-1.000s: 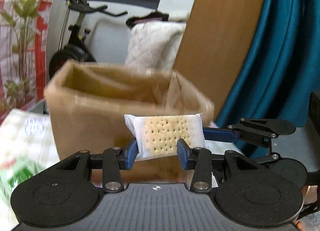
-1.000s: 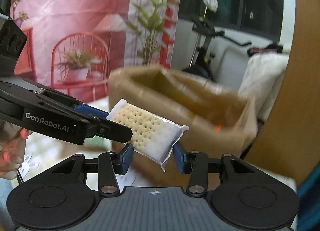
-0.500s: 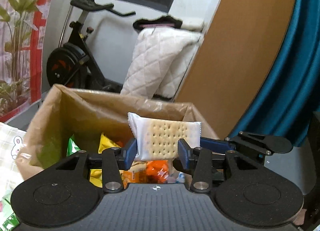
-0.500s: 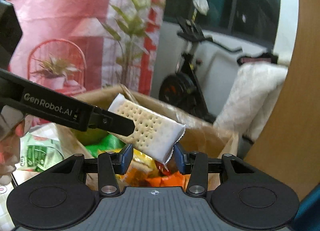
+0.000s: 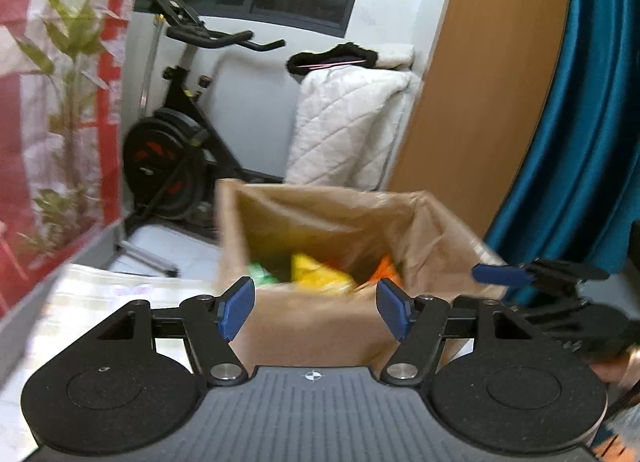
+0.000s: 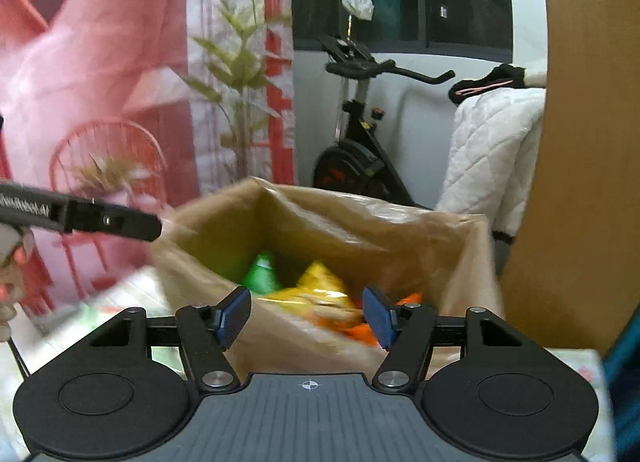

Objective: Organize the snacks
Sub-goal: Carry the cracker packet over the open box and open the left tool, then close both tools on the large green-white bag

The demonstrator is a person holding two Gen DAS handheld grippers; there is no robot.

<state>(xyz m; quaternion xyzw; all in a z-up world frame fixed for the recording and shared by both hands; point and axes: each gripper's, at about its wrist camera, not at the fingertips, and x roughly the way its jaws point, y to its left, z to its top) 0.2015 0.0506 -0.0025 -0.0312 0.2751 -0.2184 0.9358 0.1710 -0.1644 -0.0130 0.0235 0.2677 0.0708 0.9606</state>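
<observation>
Blurring snack packs [image 5: 320, 276] in paper bag [image 5: 304, 326], contents unreadable

We see the paper bag [image 5: 320, 318] standing open on the worktop [image 5: 100, 294], with snack packets [image 6: 312, 290] inside it. Behind the bag, off the worktop's far edge, stands an exercise bike [image 5: 176, 158], a quilted cushion [image 5: 348, 130] to its right.

left tool [image 5: 316, 308]: jaws opening, nothing between, angled downward | right tool [image 6: 307, 317]: jaws opening, nothing between, angled downward
</observation>
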